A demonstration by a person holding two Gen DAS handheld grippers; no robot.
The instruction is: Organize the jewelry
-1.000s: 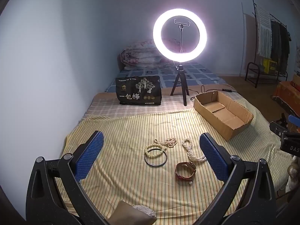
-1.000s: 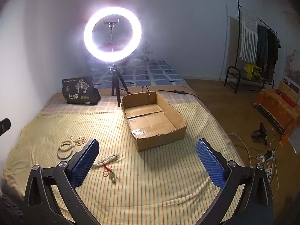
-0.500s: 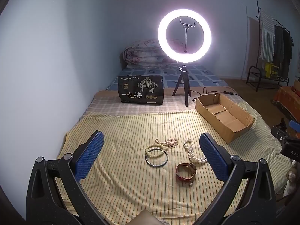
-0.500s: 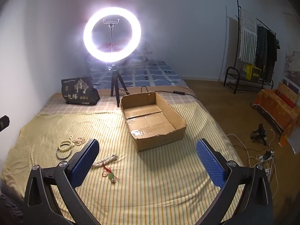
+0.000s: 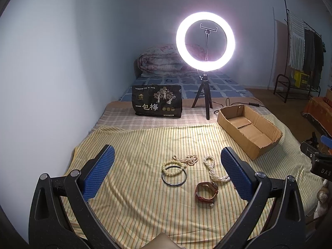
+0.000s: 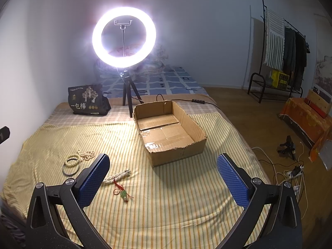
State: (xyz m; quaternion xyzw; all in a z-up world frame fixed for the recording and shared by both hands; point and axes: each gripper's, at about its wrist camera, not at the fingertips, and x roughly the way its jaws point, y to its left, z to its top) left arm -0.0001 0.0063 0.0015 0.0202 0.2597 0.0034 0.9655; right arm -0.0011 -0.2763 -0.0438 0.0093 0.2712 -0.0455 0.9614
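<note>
Jewelry lies on the striped yellow sheet point(image 5: 134, 145). In the left wrist view I see a dark bangle point(image 5: 174, 178) under a cream bead bracelet point(image 5: 173, 167), a pale bead necklace point(image 5: 187, 159), a white pearl strand point(image 5: 213, 171) and a brown leather watch point(image 5: 206, 192). My left gripper point(image 5: 165, 176) hovers open above them, holding nothing. An open cardboard box point(image 6: 169, 132) stands further back. My right gripper point(image 6: 162, 178) is open in front of the box. Its left pad hides part of the pearl strand point(image 6: 117, 176), whose red and green tassel point(image 6: 122, 194) lies beside it.
A lit ring light on a tripod point(image 5: 205, 41) and a black printed bag point(image 5: 157, 103) stand behind the sheet. A wall runs along the left. To the right the bed drops to a wooden floor with cables point(image 6: 290, 172) and a clothes rack point(image 6: 280, 47).
The left wrist view has swung slightly left, so the ring light and box sit further right. The right gripper has barely moved. Both stay open and the jewelry lies as before.
</note>
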